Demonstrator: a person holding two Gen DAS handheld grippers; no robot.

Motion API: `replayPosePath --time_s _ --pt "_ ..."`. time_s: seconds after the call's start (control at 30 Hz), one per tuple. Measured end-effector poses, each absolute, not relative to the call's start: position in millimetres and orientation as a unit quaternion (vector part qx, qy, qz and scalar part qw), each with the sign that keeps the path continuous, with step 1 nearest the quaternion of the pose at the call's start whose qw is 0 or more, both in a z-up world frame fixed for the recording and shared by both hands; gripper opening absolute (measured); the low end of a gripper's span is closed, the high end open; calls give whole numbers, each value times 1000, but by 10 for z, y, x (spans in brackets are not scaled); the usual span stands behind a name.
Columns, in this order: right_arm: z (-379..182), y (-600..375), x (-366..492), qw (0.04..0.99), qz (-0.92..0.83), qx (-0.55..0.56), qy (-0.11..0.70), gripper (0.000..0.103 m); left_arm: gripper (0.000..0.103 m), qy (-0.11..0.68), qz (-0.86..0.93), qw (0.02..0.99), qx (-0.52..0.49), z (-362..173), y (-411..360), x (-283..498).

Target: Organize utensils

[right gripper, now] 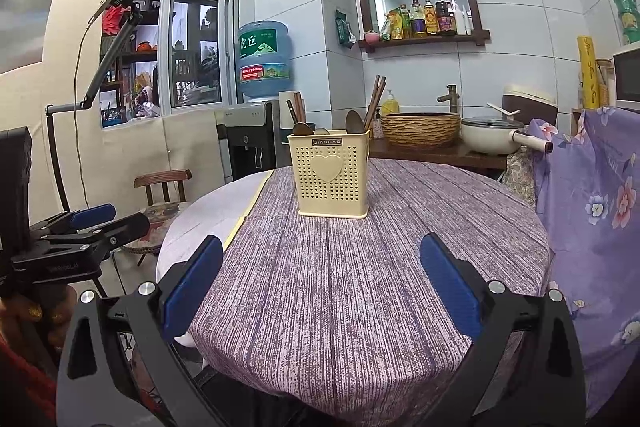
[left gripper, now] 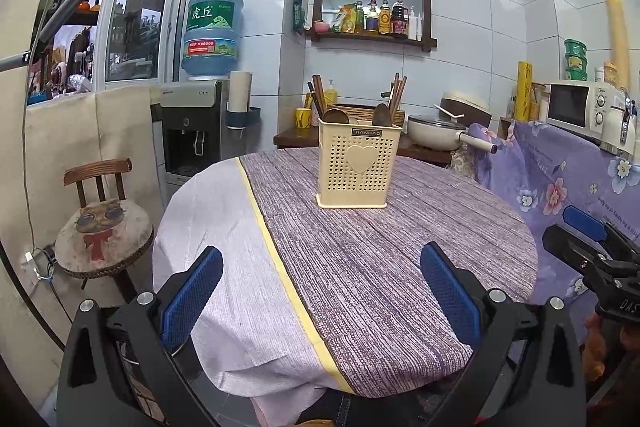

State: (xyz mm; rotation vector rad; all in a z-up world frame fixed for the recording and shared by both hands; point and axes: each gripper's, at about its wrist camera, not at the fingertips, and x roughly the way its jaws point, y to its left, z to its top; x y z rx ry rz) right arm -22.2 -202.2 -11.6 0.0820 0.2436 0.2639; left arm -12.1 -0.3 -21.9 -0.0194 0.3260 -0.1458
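Both tongs are waiting wide open over the table, holding nothing.

The cream utensil holder [left gripper: 354,165] is standing upright in the centre of the frame on the purple tablecloth [left gripper: 380,267], with spoons [left gripper: 336,115] and chopsticks [left gripper: 398,93] already inside. The left tongs [left gripper: 322,291] and right tongs [right gripper: 322,291] are well apart from it; the sorting seems nearly finished, so next probably only checking.
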Motion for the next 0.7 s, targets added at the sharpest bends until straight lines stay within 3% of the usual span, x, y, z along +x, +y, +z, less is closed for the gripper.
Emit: replayPosePath --time_s 0.7 --pt "-152 -2025 -197 982 131 49 130 97 98 165 -66 984 -16 -219 -2 -103"
